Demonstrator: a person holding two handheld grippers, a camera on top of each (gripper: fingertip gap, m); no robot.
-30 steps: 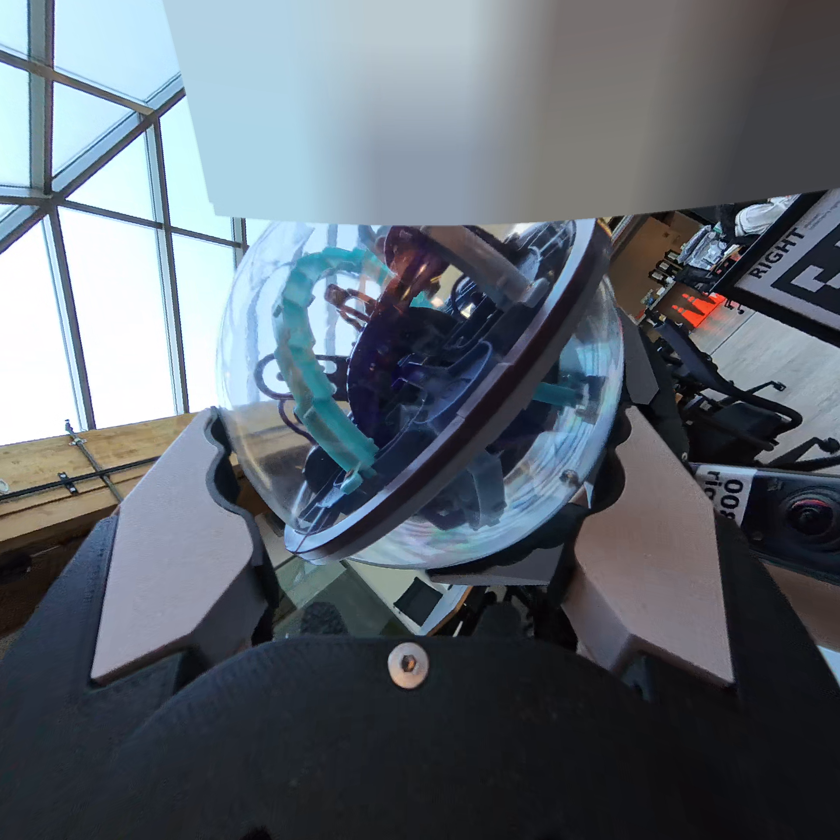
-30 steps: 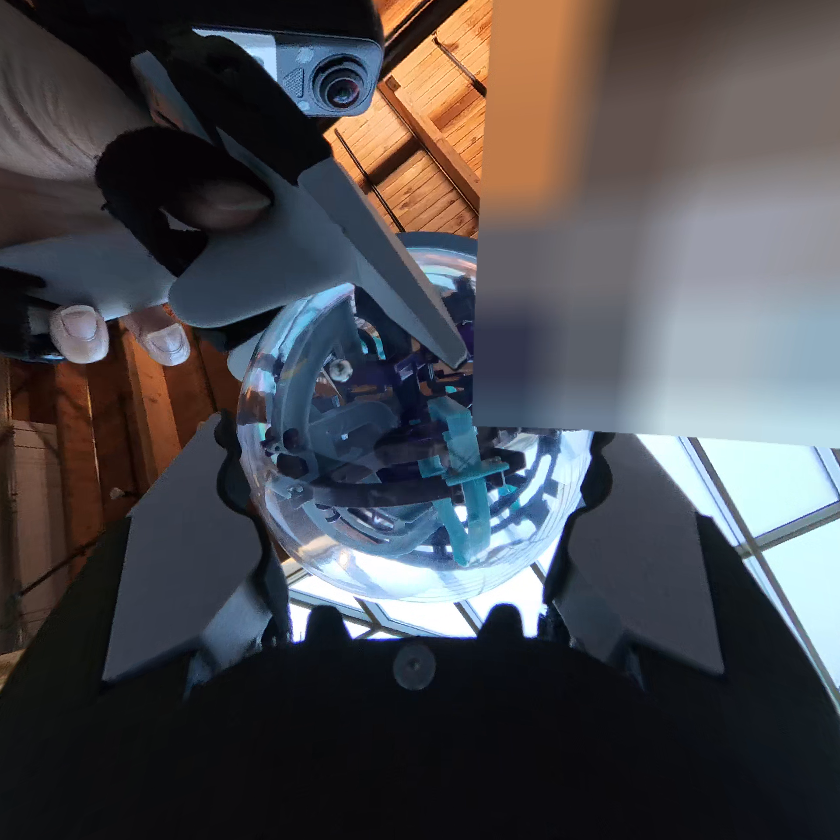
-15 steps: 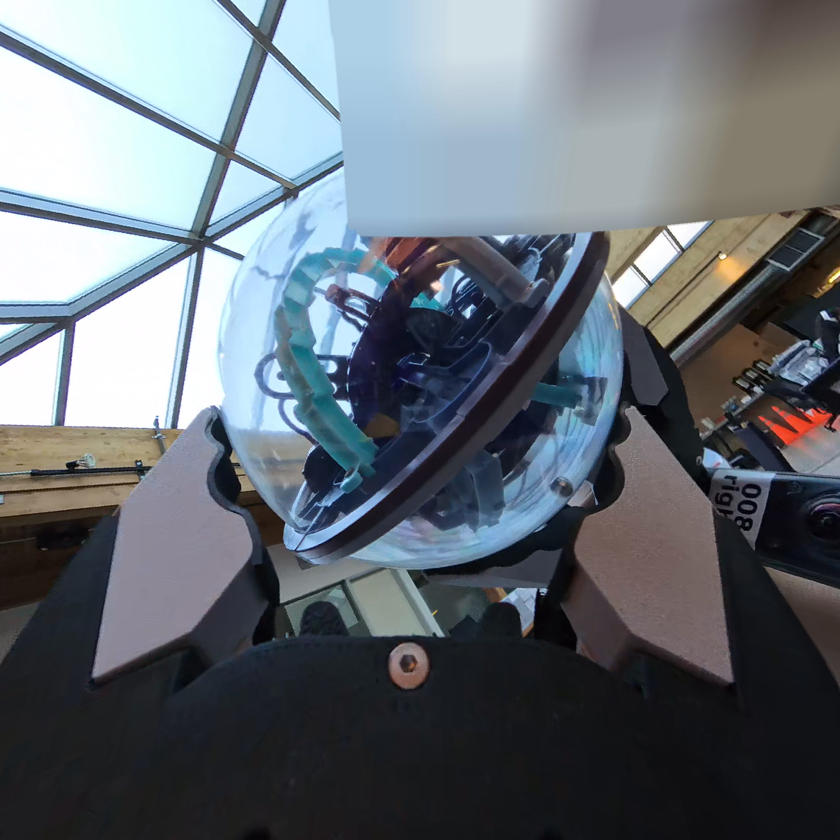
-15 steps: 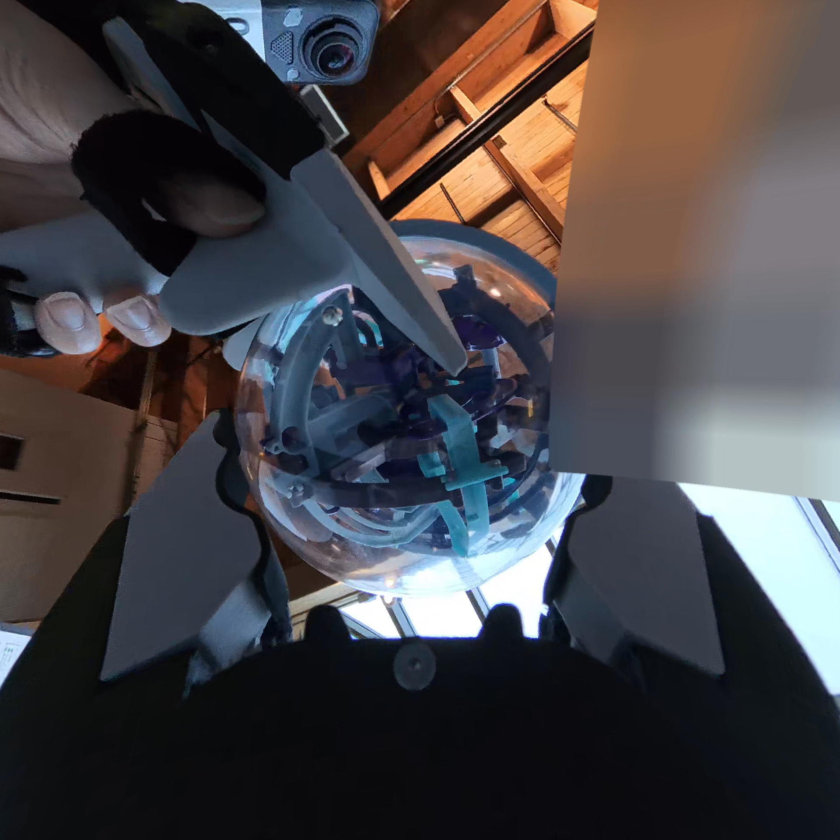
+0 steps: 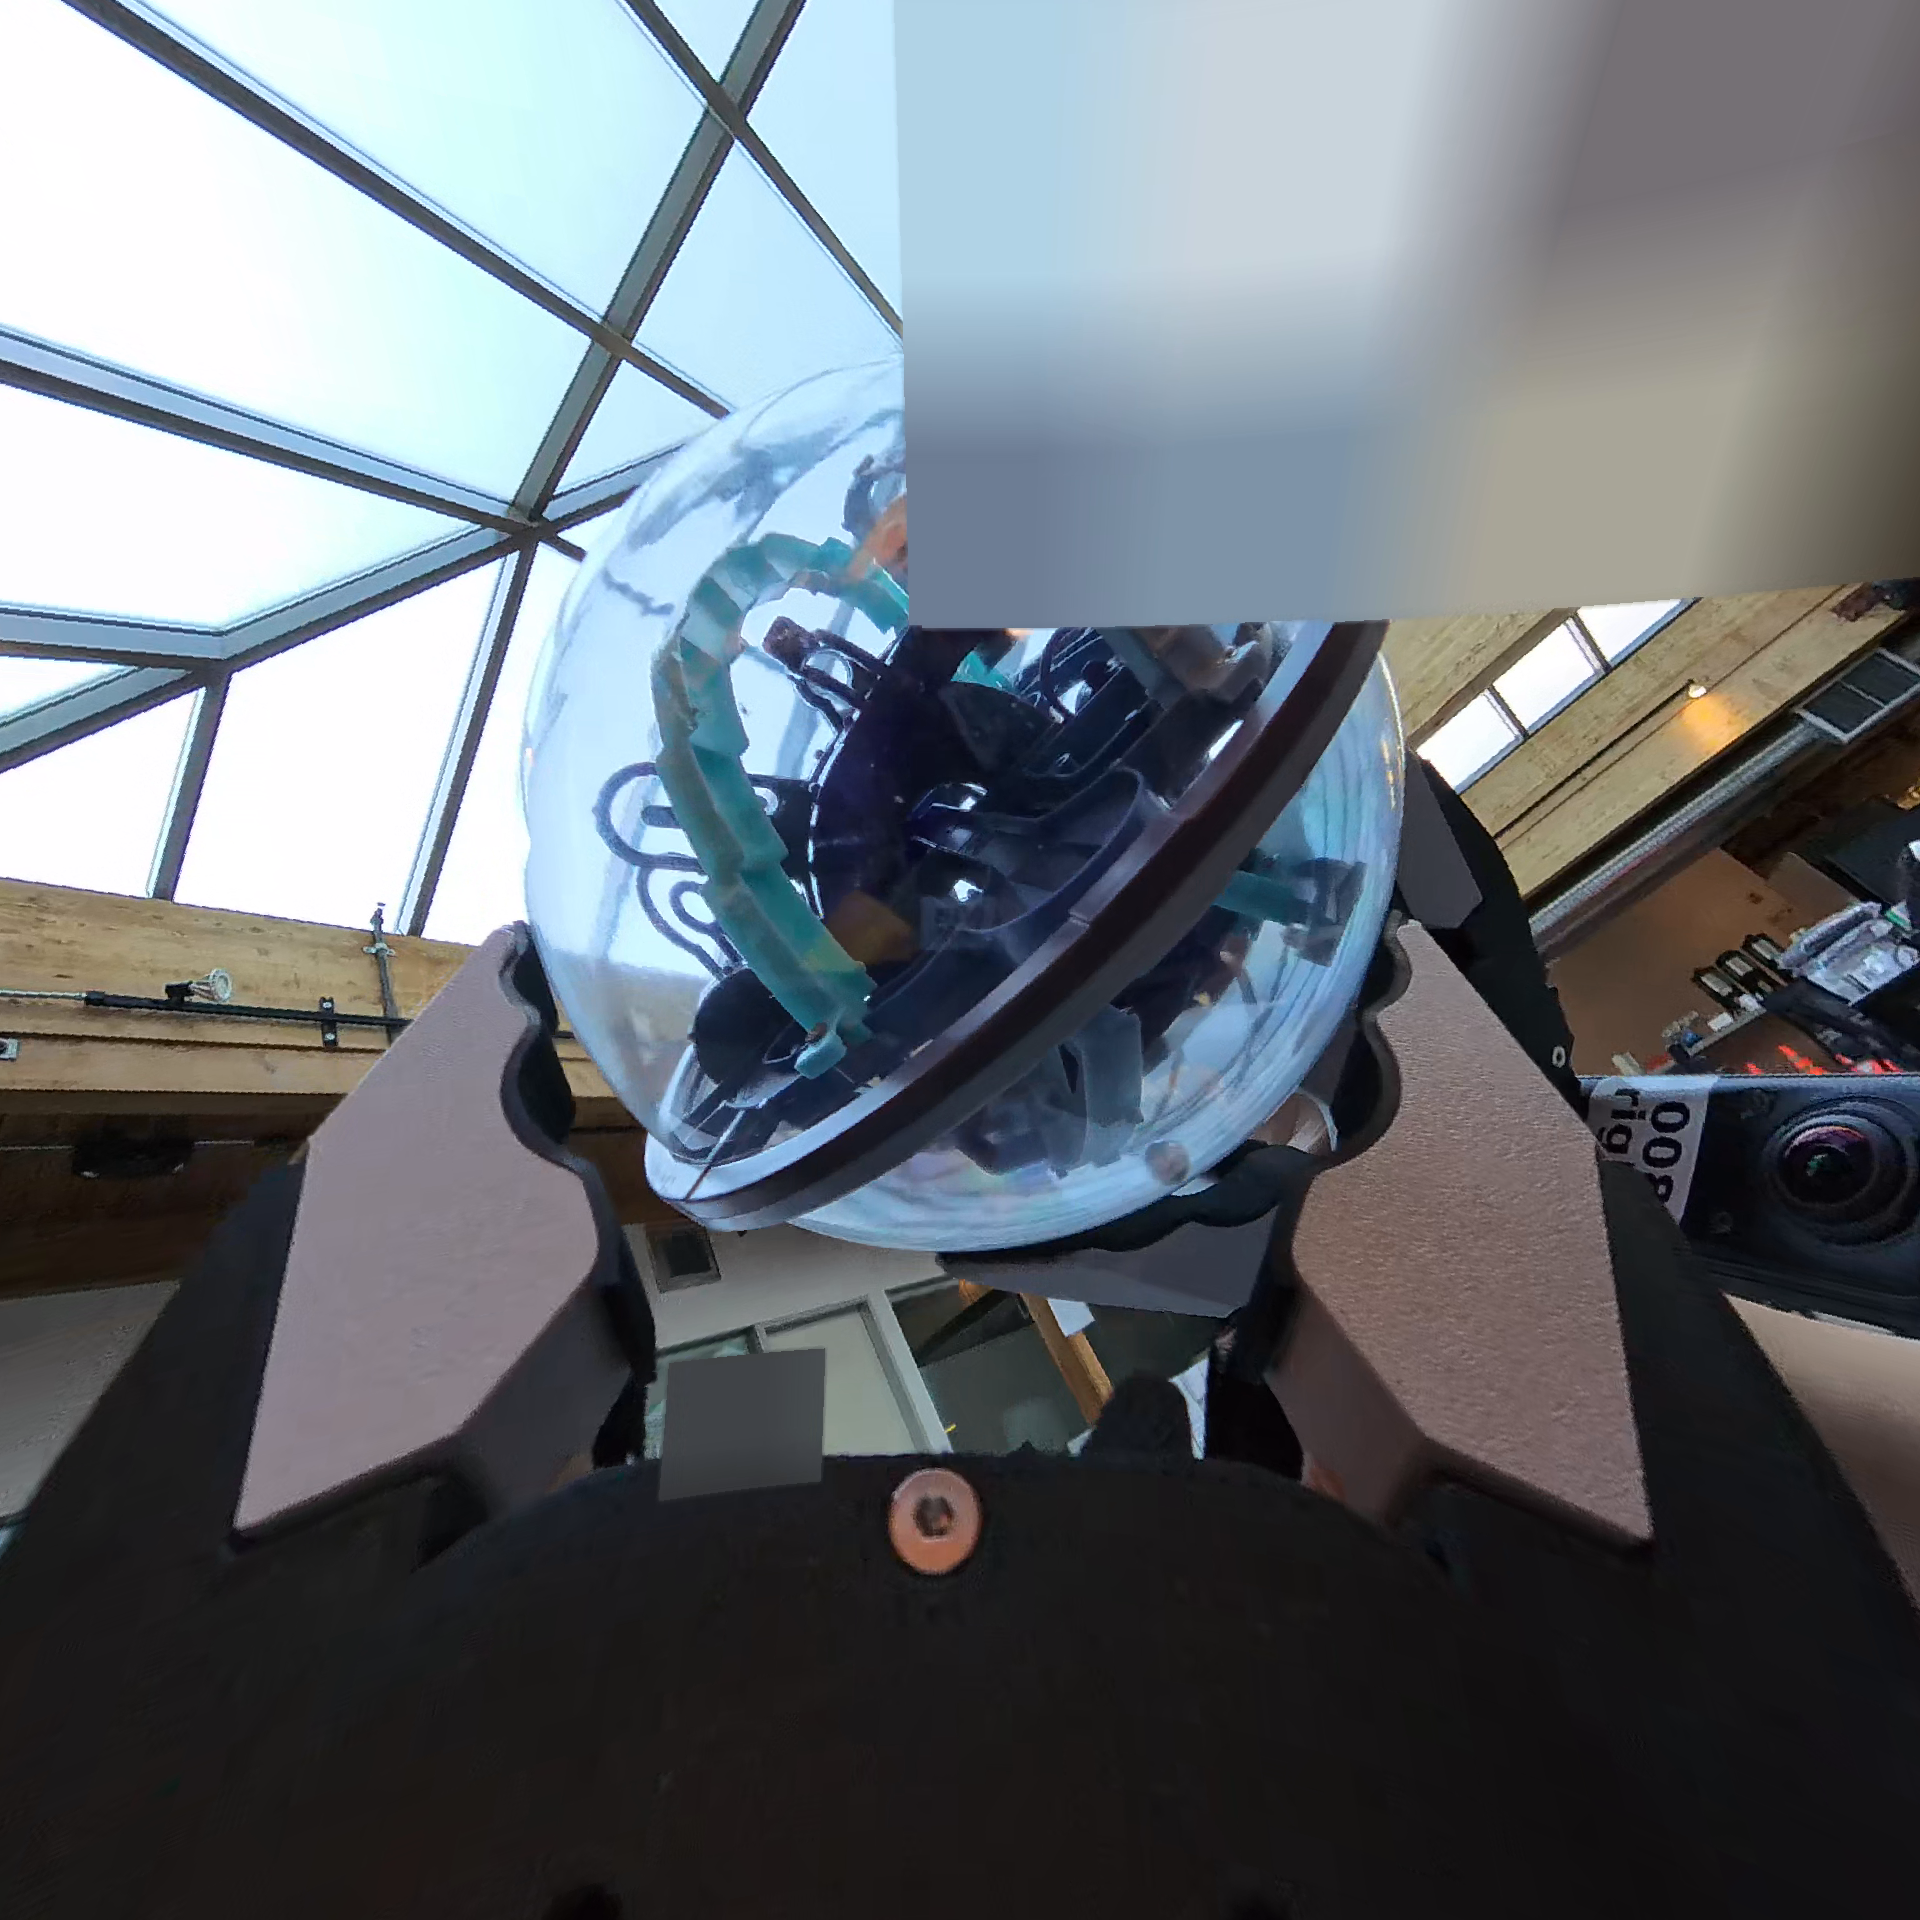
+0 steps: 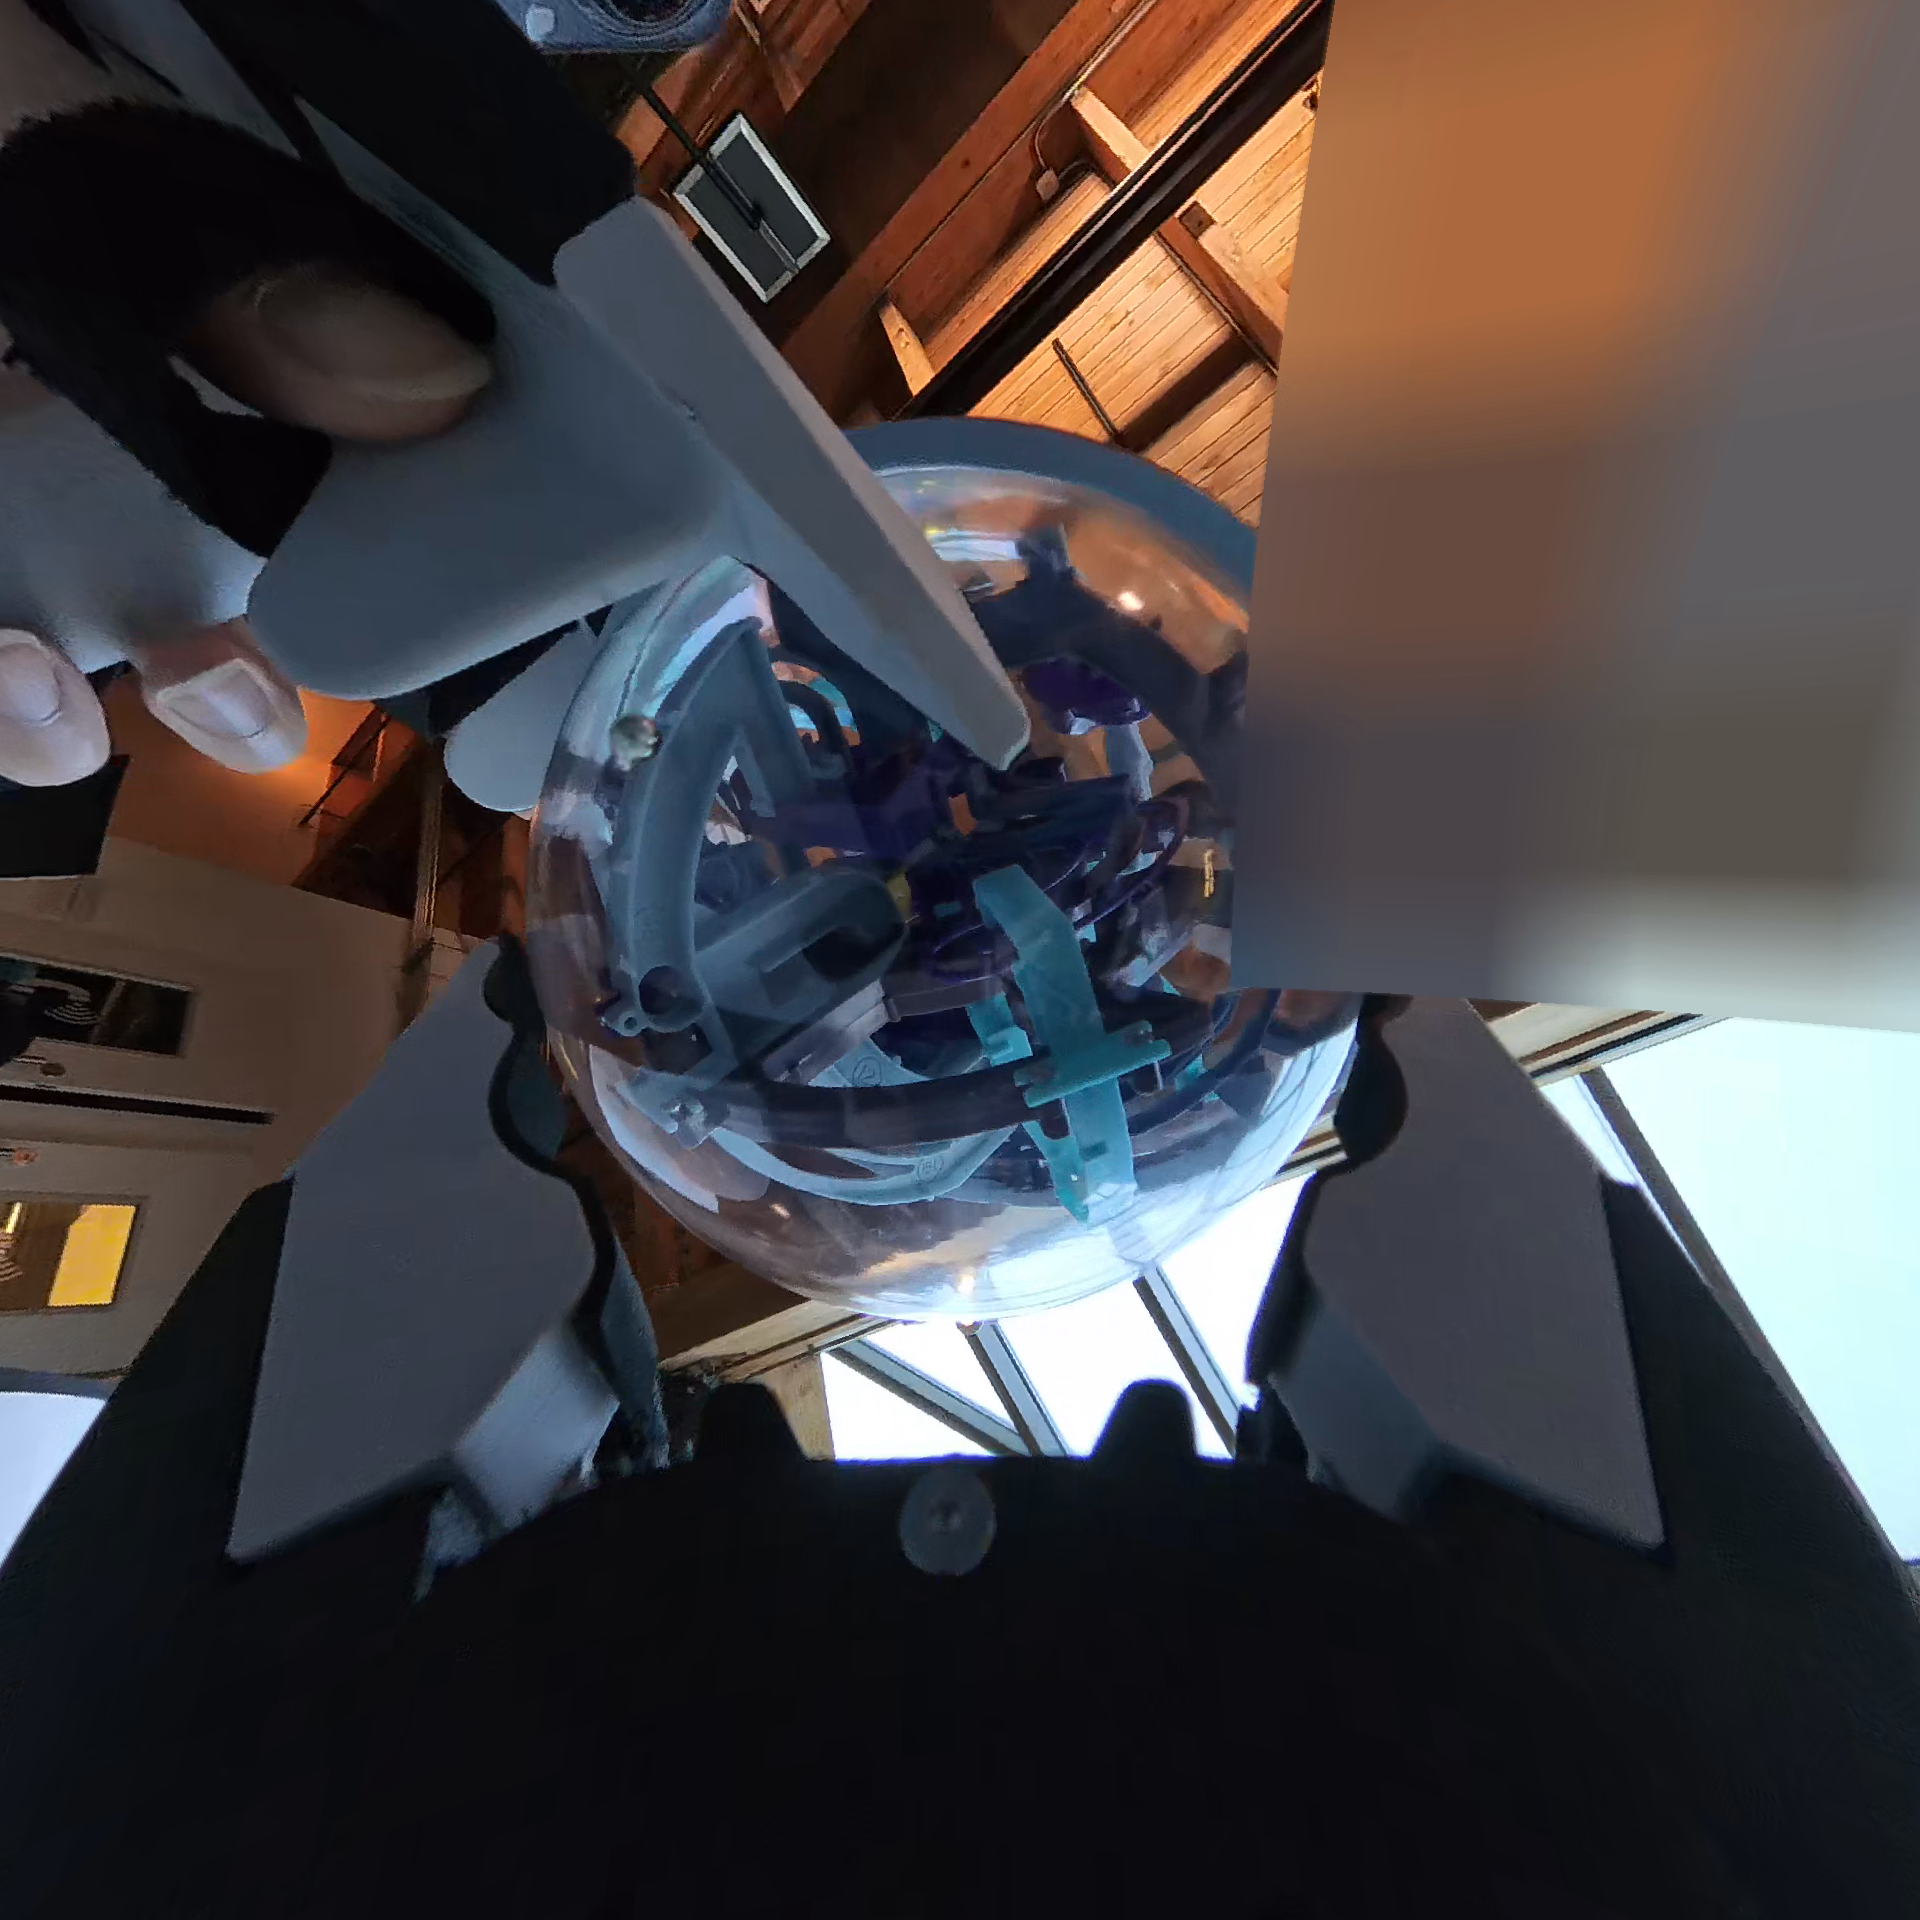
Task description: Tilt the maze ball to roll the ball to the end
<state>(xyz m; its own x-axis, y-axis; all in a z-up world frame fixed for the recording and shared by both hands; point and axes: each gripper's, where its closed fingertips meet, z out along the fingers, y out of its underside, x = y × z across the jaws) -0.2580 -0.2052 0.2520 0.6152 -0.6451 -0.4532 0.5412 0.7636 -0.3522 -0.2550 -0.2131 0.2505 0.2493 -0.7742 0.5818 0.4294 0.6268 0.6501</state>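
The maze ball (image 5: 935, 852) is a clear sphere with dark, purple and teal tracks inside and a dark rim around its middle. It is held up in the air between both grippers. My left gripper (image 5: 951, 987) is shut on it, one finger on each side. My right gripper (image 6: 940, 1008) is shut on it too, gripping it from another side (image 6: 914, 1039). A small silvery ball (image 6: 634, 736) sits on a grey curved track near the sphere's left edge; it also shows in the left wrist view (image 5: 1169, 1156), low near the shell.
Both views look upward. A glass skylight (image 5: 312, 364) with metal bars and wooden beams (image 6: 1091, 312) lie behind. A hand in a black fingerless glove (image 6: 312, 343) holds the left gripper. The right gripper's camera (image 5: 1829, 1164) sits close at the right.
Both grippers and the maze ball have tipped further upward together; more skylight and ceiling show behind. The small silvery ball has shifted toward the sphere's left edge in the right wrist view. Both grips are unchanged.
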